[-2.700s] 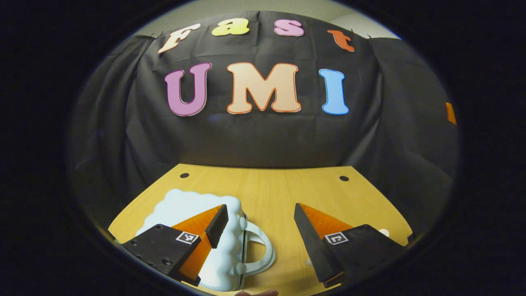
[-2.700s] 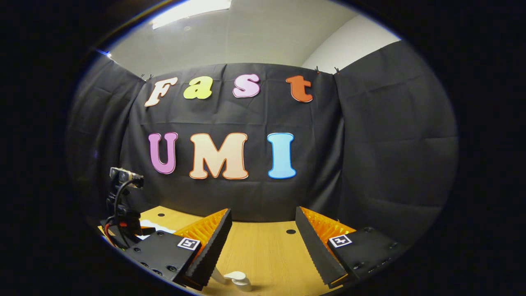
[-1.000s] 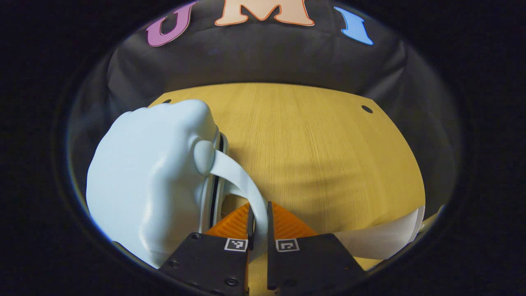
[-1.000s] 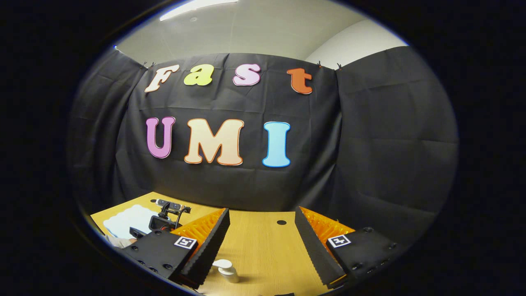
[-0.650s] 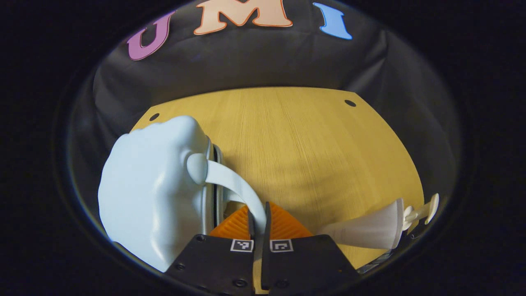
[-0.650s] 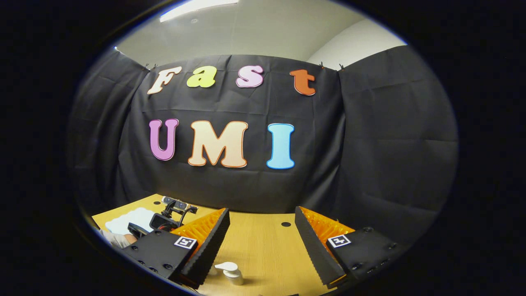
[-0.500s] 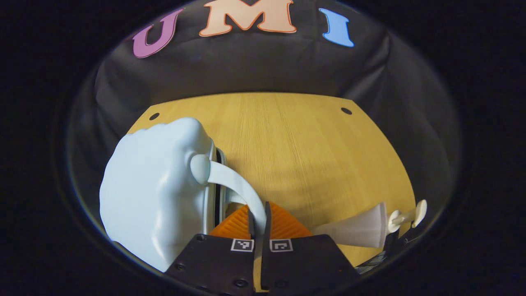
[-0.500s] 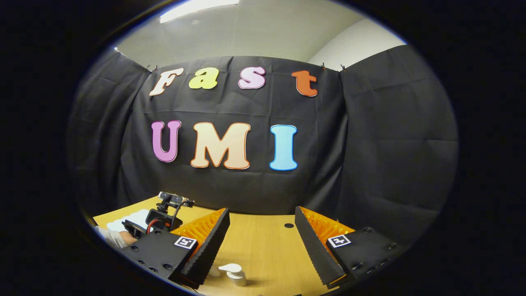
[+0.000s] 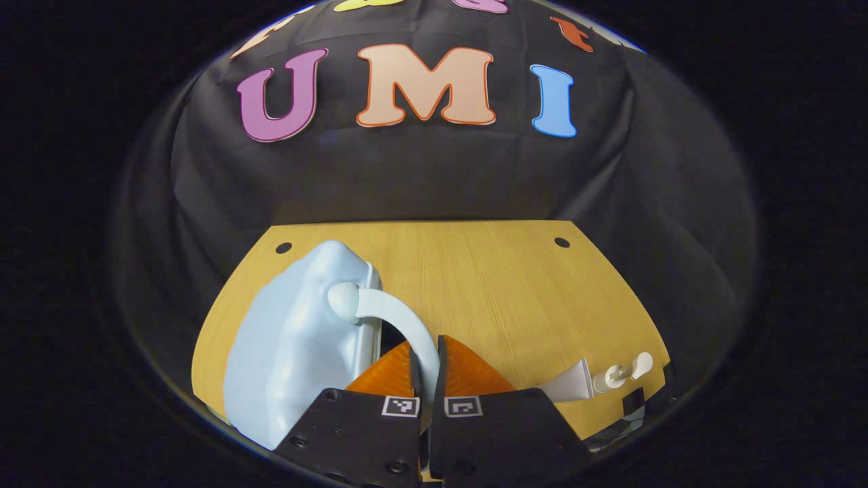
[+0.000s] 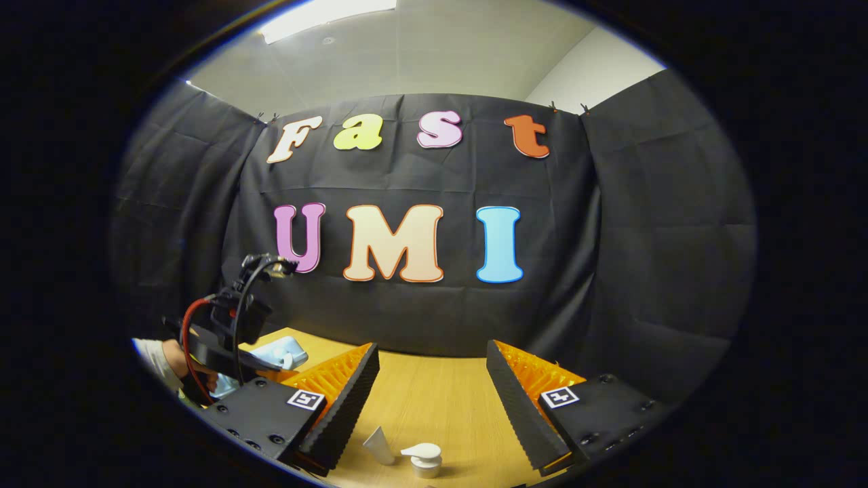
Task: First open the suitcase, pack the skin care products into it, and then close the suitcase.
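Left claw (image 9: 425, 379) is clamped on the pale blue suitcase's handle (image 9: 400, 322), the suitcase (image 9: 298, 352) tilted near the desk's (image 9: 502, 285) left edge, while right claw (image 10: 432, 400) hangs apart above a pump bottle (image 10: 424, 459) and tube (image 10: 378, 444).

Pale blue suitcase (image 9: 291, 352) on a yellow wood-grain table (image 9: 502, 285) (orange, black-edged fingers (image 9: 390, 373)).

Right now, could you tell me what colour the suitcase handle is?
Pale blue, like the suitcase; the handle shows best in the left gripper view.
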Tool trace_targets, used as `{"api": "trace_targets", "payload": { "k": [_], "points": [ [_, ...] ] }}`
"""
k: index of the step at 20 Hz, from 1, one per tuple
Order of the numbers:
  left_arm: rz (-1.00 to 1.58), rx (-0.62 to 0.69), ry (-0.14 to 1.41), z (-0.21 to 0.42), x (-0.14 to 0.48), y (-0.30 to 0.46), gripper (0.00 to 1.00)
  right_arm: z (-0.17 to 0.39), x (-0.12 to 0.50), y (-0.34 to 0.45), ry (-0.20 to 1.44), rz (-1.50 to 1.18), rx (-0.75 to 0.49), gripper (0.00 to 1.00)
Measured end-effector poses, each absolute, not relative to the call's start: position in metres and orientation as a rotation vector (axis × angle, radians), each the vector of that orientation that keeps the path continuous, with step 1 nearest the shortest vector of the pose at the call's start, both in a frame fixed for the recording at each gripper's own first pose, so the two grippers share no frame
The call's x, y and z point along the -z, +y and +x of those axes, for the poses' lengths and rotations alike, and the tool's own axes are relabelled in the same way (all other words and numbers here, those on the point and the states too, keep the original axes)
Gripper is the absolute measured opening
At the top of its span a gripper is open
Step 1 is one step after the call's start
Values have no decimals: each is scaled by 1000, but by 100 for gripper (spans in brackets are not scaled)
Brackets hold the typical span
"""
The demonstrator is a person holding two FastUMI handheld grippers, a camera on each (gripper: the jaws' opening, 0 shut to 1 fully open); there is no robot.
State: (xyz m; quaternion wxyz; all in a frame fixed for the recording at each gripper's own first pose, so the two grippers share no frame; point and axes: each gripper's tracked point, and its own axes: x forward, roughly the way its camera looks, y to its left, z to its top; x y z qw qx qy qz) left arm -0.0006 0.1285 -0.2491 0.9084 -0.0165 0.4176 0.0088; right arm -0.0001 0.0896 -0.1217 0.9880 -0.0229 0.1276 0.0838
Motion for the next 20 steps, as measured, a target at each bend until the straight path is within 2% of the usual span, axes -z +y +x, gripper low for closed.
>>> {"api": "trace_targets", "payload": {
  "k": [7, 13, 20],
  "points": [
    [-26, -71, 798, 7, 197, 201, 0, 1, 127, 121, 261, -12, -193, 99],
    [-50, -61, 795, 3, 183, 245, 0, -2, 133, 147, 276, -2, -198, 98],
    [19, -124, 771, 1, 173, 330, 0, -6, 135, 178, 275, -9, -184, 99]
  ]
}}
